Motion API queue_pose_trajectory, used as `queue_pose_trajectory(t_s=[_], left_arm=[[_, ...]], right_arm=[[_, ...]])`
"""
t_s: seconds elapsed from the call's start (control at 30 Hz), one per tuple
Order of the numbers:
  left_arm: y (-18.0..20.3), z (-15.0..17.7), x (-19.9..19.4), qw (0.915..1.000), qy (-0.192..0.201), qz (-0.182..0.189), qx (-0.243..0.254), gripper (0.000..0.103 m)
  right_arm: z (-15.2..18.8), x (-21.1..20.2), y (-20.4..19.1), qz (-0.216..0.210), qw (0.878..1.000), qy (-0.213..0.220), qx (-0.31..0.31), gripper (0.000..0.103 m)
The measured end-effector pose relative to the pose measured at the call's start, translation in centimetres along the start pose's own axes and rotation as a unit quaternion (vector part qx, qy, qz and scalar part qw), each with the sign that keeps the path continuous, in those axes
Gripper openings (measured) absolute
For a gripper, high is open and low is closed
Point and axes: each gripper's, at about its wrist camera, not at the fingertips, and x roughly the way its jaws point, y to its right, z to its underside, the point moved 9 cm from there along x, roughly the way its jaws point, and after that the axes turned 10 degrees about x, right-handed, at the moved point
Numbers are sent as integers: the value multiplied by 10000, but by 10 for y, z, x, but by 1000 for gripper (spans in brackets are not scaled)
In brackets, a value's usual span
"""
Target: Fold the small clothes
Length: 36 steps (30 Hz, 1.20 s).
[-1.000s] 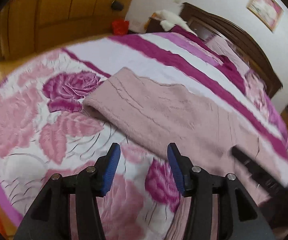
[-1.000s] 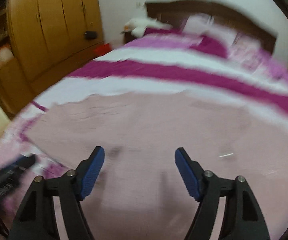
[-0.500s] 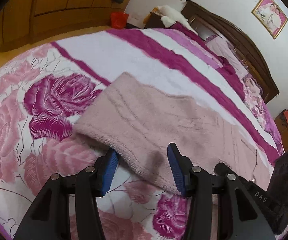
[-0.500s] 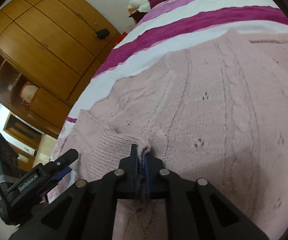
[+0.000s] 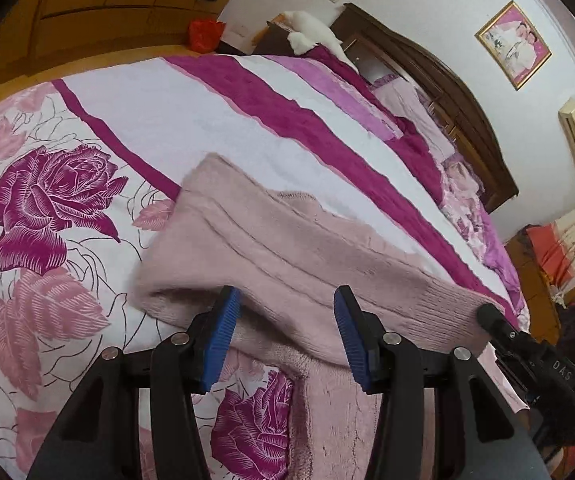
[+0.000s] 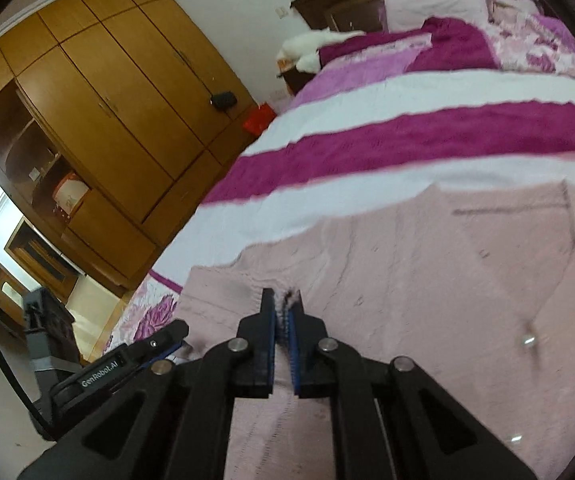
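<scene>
A pale pink knitted sweater lies spread on the bed, and it also fills the lower right wrist view. My left gripper is open, its blue pads on either side of the sweater's near folded edge, which is lifted off the cover. My right gripper is shut on a pinch of the sweater's knit near its left edge. The right gripper's body shows at the right of the left wrist view. The left gripper shows at the lower left of the right wrist view.
The bed cover has magenta roses and purple and white stripes. A dark wooden headboard and pillows stand at the far end. A wooden wardrobe lines the left wall. A red bag sits on the floor.
My right gripper has shut on the sweater's knit and lifted it, raising the near edge. My left gripper has moved forward to the sweater's edge, still open.
</scene>
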Motion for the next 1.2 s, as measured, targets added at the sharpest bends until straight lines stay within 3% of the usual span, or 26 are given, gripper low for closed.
queue_pose_trajectory(t_s=[0.2,0.37,0.6,0.73,0.93,1.1,1.2], left_arm=[[2,-11,-12,9979,305,540,-171,25],[-12,-26,-25,9942,616,743,-465,26],[-13,-9,6,9922,-160,1019,-704,25],[2,-5,13,9928,-202,1046,-545,26],[30,0,18,9901,-217,1369,-226,25],[58,6,33,9880,-337,1455,385,13],[76,12,46,9840,-508,1516,784,6]], right_arm=[[-17,-27,36,279,9993,183,186,5],[-32,-51,70,635,9970,366,244,6],[-54,-99,118,891,9925,684,489,6],[-54,-118,149,997,9895,785,694,6],[-49,-147,191,1018,9833,1069,1061,6],[-40,-153,215,999,9825,1011,1201,6],[-42,-146,224,1235,9816,802,1212,6]])
